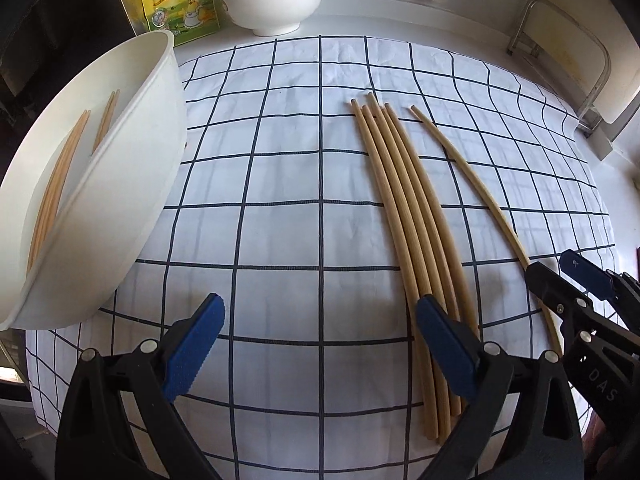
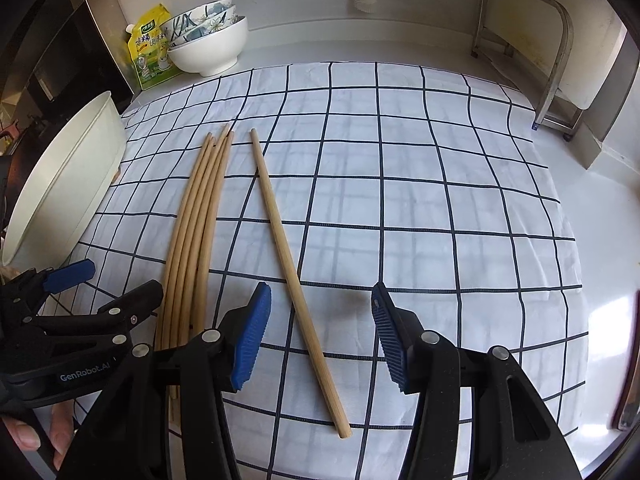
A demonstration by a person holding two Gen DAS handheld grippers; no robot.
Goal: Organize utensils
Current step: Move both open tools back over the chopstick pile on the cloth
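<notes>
Your right gripper (image 2: 322, 332) stands open astride the lone chopstick (image 2: 294, 276); its long axis runs straight ahead, between the jaws.

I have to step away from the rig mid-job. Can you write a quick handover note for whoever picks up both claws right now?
Left claw: open, empty, hanging over the checked cloth beside the bundle's near ends.
Right claw: open, empty, straddling the lone chopstick without touching it.
Bundle of five chopsticks lies on the cloth, side by side; the lone one lies apart, to the right of them.
White tub at the cloth's left edge already holds several chopsticks.
Done: some chopsticks binned.
Left: six on the cloth still to go in, probably the lone one first.
</notes>
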